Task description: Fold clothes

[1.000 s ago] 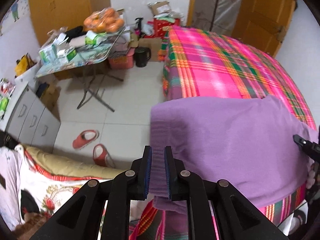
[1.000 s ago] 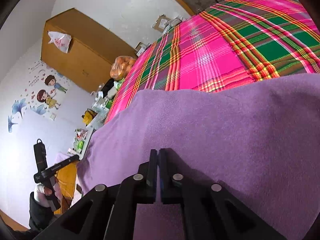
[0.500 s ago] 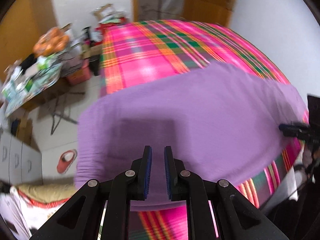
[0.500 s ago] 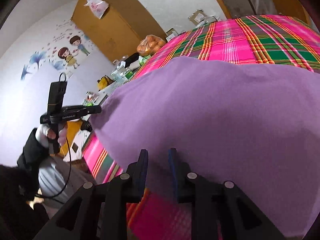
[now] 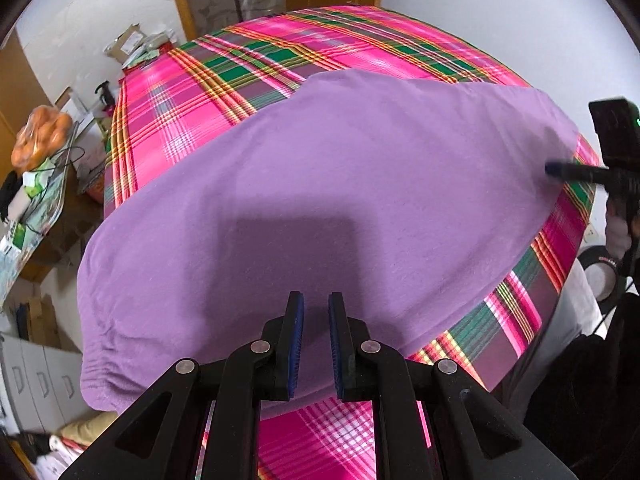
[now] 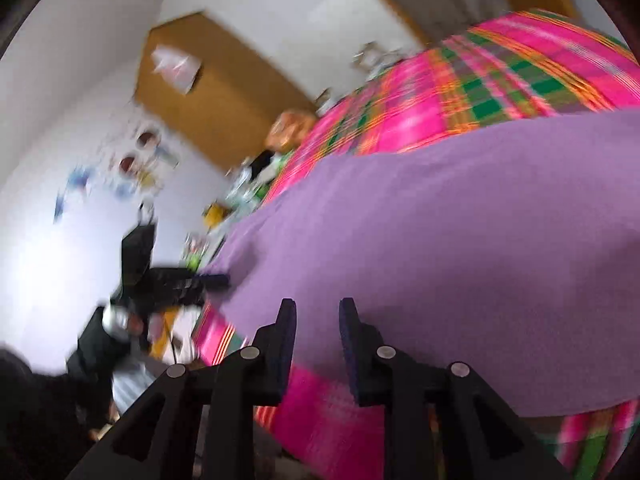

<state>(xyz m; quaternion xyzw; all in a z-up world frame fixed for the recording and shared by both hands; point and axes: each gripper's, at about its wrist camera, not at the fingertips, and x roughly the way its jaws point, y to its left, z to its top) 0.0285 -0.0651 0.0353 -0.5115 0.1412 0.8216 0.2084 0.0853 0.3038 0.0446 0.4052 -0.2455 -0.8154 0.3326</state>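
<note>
A purple garment (image 5: 340,168) lies spread flat on the pink plaid bed (image 5: 248,60), reaching the near edge. My left gripper (image 5: 316,300) hovers over its near hem, jaws a narrow gap apart with nothing pinched; only the cloth below shows through the gap. In the right wrist view the same purple garment (image 6: 460,208) covers the bed (image 6: 500,80). My right gripper (image 6: 318,306) sits at its near edge with jaws opening and nothing gripped between them. Each gripper shows in the other's view: the right gripper (image 5: 560,169) at the garment's right corner, the left gripper (image 6: 216,280) at its left edge.
A folding table with a bag of oranges (image 5: 40,140) stands left of the bed, with grey drawers (image 5: 32,384) nearer. Boxes (image 5: 136,44) pile at the bed's far end. A wooden wardrobe (image 6: 208,96) lines the wall. A person's hand (image 5: 618,232) holds the right gripper.
The left gripper let go of the purple hem it pinched and swung over the bed; the garment now lies flat. The right gripper opened and drew back to the garment's near edge.
</note>
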